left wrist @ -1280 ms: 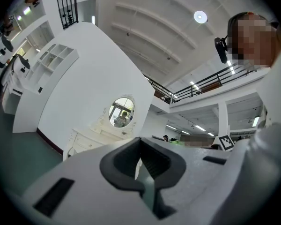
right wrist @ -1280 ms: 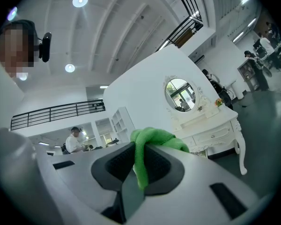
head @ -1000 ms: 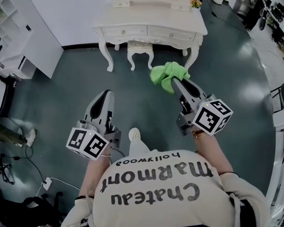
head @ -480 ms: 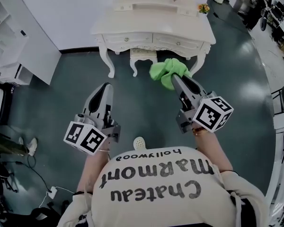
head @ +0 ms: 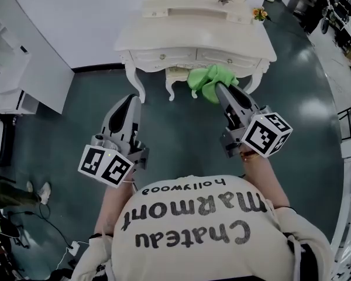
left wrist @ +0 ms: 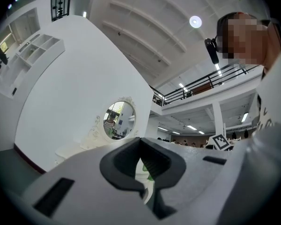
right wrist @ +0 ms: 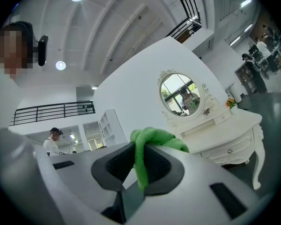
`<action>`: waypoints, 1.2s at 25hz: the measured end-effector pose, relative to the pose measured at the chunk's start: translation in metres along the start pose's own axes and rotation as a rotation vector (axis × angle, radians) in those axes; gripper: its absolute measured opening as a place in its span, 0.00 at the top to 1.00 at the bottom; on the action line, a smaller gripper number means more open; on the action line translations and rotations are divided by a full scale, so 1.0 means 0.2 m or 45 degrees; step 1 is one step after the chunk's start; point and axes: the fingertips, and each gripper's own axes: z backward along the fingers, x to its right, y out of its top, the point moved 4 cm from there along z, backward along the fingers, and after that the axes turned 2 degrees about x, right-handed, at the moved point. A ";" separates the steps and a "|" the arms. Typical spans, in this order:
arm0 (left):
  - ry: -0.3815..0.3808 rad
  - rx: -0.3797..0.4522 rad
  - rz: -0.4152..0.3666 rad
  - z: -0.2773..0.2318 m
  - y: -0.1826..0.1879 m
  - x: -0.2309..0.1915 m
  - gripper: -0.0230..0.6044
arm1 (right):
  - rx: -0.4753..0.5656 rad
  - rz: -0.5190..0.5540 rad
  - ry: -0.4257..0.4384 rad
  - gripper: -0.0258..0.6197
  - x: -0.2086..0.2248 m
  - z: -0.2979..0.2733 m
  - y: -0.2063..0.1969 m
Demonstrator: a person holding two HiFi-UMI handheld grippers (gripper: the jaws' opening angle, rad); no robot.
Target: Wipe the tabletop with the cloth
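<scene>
Right gripper (head: 218,88): I hold it at 1 o'clock from my chest in the head view, with its tips aimed toward 11 o'clock.
Right fingers: pinching the cloth (head: 206,81); in the right gripper view a green fold runs down between the dark pads (right wrist: 117,163).
Cloth: bright green and bunched into a loose wad beyond the right tips. In the head view it lies against the front edge and drawers of the white dressing table. I cannot tell whether it touches the table.
Left gripper (head: 128,98): at 11 o'clock from my chest, well apart from the right one, aimed toward 12 to 1 o'clock over the dark floor (head: 181,127).
Left fingers: pressed together with only a thin slit between the pads, and nothing in them.
Tabletop (head: 193,31): at 12 o'clock, pale, against the white wall.
Mirror (right wrist: 180,95): oval, standing at the back of the tabletop.
Flowers (head: 259,13): small orange bunch at the table's 2 o'clock corner.
</scene>
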 end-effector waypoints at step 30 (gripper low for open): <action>0.241 -0.023 0.096 -0.90 -0.17 -0.89 0.95 | -0.094 -0.105 0.014 0.85 0.90 -1.11 0.13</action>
